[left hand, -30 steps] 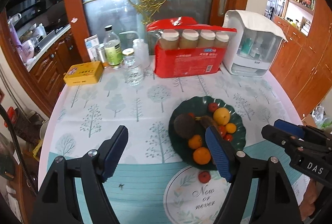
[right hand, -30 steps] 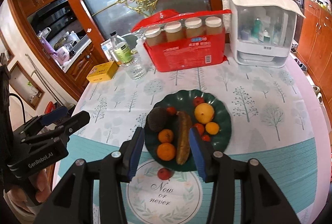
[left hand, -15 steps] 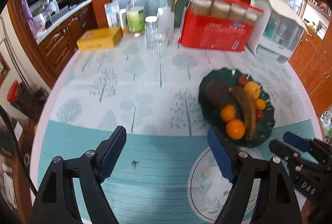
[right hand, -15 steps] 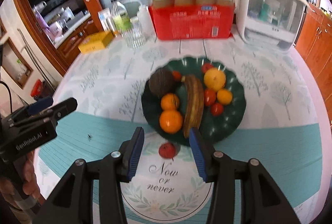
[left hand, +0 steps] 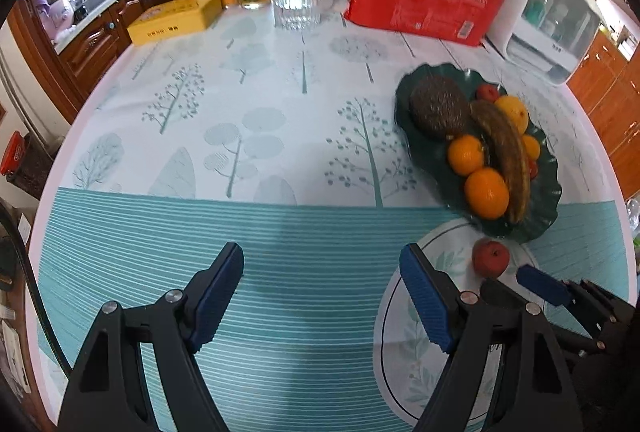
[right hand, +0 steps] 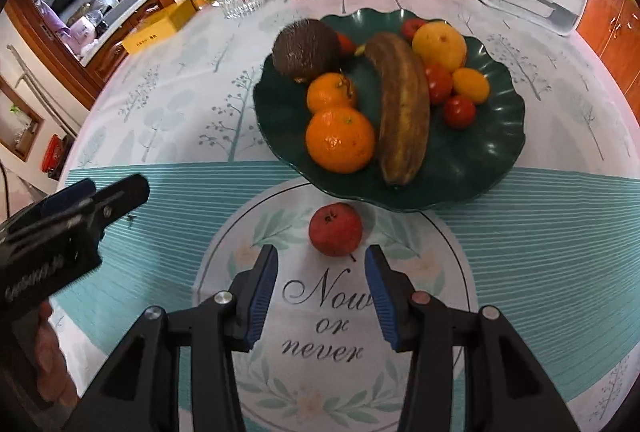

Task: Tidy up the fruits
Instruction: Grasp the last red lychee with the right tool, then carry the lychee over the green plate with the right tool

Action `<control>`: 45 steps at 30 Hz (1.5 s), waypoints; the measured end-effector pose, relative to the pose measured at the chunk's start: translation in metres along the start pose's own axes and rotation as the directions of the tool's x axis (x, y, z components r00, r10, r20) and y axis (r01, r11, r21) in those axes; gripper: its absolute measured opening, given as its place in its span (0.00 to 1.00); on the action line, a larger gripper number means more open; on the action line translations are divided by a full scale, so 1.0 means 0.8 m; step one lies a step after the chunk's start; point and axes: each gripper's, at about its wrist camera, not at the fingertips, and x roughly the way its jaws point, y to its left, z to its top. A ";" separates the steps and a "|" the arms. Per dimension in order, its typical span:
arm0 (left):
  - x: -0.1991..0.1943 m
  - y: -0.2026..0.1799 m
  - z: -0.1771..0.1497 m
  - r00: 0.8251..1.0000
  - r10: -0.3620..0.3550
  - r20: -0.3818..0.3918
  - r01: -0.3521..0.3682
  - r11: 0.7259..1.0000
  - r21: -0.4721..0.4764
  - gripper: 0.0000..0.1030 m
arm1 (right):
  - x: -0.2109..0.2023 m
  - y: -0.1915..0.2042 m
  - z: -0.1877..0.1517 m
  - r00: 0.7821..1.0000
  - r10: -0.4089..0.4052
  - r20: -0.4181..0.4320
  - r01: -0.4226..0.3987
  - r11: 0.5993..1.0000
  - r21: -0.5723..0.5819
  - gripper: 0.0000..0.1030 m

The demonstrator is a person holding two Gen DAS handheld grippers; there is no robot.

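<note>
So left view: left gripper [left hand: 321, 274] jaws wide, empty, over bare striped tablecloth [left hand: 280, 232]. Right view: right gripper [right hand: 320, 272] part-open, empty, just short of red fruit [right hand: 335, 228] with stalk toward it; green plate [right hand: 480, 167] rim just beyond, banana [right hand: 402, 107] lengthwise away

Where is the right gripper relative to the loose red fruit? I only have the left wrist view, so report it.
Observer: The right gripper is open; the red fruit lies on the tablecloth just ahead of its tips, not between them.
Operator: Read me the print on the round motif.
Observer: The print on the round motif says "Now or never", between the gripper's fingers.
</note>
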 end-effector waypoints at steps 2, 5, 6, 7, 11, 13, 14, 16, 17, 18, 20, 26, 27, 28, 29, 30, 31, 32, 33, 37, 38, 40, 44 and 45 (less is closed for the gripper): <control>0.005 -0.003 -0.003 1.000 -0.001 -0.009 0.001 1.000 0.011 0.77 | 0.007 0.000 0.001 1.000 -0.010 0.001 0.010 1.000 0.002 0.44; 0.009 -0.006 -0.004 1.000 -0.001 -0.014 0.002 1.000 0.020 0.77 | 0.017 0.001 0.003 1.000 -0.022 -0.002 0.022 1.000 0.002 0.44; 0.010 -0.007 -0.004 1.000 -0.002 -0.014 0.002 1.000 0.022 0.77 | 0.020 0.000 0.003 1.000 -0.024 -0.004 0.024 1.000 0.006 0.44; 0.011 -0.007 -0.005 1.000 -0.002 -0.015 0.002 1.000 0.023 0.77 | 0.022 0.000 0.003 1.000 -0.025 -0.005 0.026 1.000 0.009 0.44; 0.016 -0.007 -0.005 1.000 0.001 -0.022 -0.001 1.000 0.022 0.77 | 0.028 -0.001 0.005 0.999 -0.033 0.000 0.033 0.999 0.020 0.43; 0.018 -0.006 -0.004 1.000 0.005 -0.027 -0.004 1.000 0.019 0.77 | 0.032 -0.002 0.005 0.999 -0.036 -0.002 0.036 0.999 0.025 0.37; 0.018 -0.006 -0.004 1.000 0.005 -0.028 -0.005 1.000 0.017 0.77 | 0.031 -0.002 0.005 0.999 -0.038 0.009 0.038 0.999 0.023 0.36; 0.019 -0.006 -0.005 0.999 0.007 -0.031 -0.006 1.000 0.015 0.77 | 0.032 -0.001 0.006 0.999 -0.040 0.011 0.039 0.999 0.016 0.32; 0.019 -0.007 -0.005 0.999 0.008 -0.032 -0.007 1.000 0.015 0.77 | 0.032 -0.001 0.007 0.999 -0.039 0.011 0.039 0.999 0.013 0.32; 0.019 -0.007 -0.005 0.999 0.009 -0.033 -0.008 1.000 0.015 0.77 | 0.032 -0.001 0.006 0.999 -0.036 0.014 0.036 0.999 0.012 0.32; 0.019 -0.007 -0.006 0.999 0.010 -0.034 -0.010 1.000 0.015 0.77 | 0.032 -0.002 0.007 0.999 -0.031 0.015 0.031 0.999 0.009 0.31; 0.020 -0.010 -0.010 0.999 0.016 -0.045 -0.015 1.000 0.022 0.77 | 0.030 -0.003 0.005 1.000 -0.007 0.008 0.007 1.000 0.013 0.31; 0.019 -0.011 -0.011 0.999 0.017 -0.048 -0.016 1.000 0.023 0.77 | 0.029 -0.004 0.005 1.000 -0.001 0.006 0.001 1.000 0.013 0.31; 0.018 -0.011 -0.013 0.999 0.017 -0.050 -0.016 1.000 0.025 0.77 | 0.027 -0.003 0.004 1.000 0.004 0.005 -0.004 1.000 0.013 0.31; 0.018 -0.011 -0.014 0.999 0.018 -0.051 -0.017 0.999 0.027 0.77 | 0.026 -0.003 0.003 1.000 0.007 0.005 -0.007 1.000 0.012 0.31; 0.016 -0.012 -0.015 0.998 0.019 -0.052 -0.018 0.999 0.029 0.77 | 0.024 -0.003 0.001 1.000 0.010 0.006 -0.010 1.000 0.011 0.31; 0.015 -0.013 -0.016 0.998 0.021 -0.052 -0.019 0.999 0.029 0.77 | 0.021 -0.003 0.000 1.000 0.014 0.006 -0.014 1.000 0.011 0.31; 0.014 -0.014 -0.017 0.998 0.022 -0.052 -0.021 0.999 0.031 0.77 | 0.019 -0.003 -0.002 1.000 0.019 0.005 -0.019 1.000 0.012 0.31; 0.013 -0.015 -0.017 0.998 0.025 -0.052 -0.023 0.999 0.032 0.77 | 0.017 -0.004 -0.004 1.000 0.023 0.005 -0.023 1.000 0.013 0.31; 0.009 -0.020 -0.020 0.998 0.029 -0.053 -0.027 0.999 0.031 0.77 | 0.005 -0.007 -0.013 0.999 0.039 0.006 -0.039 0.999 0.018 0.31; 0.008 -0.021 -0.020 0.998 0.029 -0.055 -0.027 0.999 0.031 0.77 | 0.002 -0.008 -0.015 0.999 0.042 0.007 -0.042 0.999 0.021 0.31; 0.006 -0.024 -0.022 0.998 0.025 -0.060 -0.024 0.999 0.026 0.77 | -0.006 -0.011 -0.018 0.999 0.048 0.011 -0.049 0.998 0.027 0.31; 0.000 -0.033 -0.023 0.998 0.028 -0.057 -0.027 0.999 0.024 0.77 | -0.022 -0.020 -0.022 0.998 0.053 0.031 -0.054 0.998 0.033 0.31; -0.002 -0.036 -0.022 0.998 0.030 -0.056 -0.029 0.999 0.029 0.77 | -0.027 -0.022 -0.022 0.998 0.054 0.036 -0.055 0.998 0.035 0.31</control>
